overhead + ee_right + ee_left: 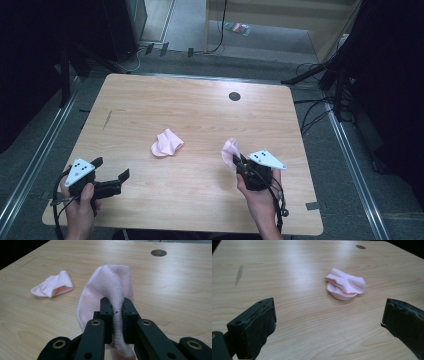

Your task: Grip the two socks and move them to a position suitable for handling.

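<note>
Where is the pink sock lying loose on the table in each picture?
High view: loose pink sock lies mid-table, left of the right gripper.
Left gripper view: right of centre, beyond the open jaws.
Right gripper view: far left.
Shared landmark: the round hole in the table.

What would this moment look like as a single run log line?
right claw: shut on held pink sock, lifted | left claw: open, empty | loose pink sock: crumpled mid-table | table: wood
</note>
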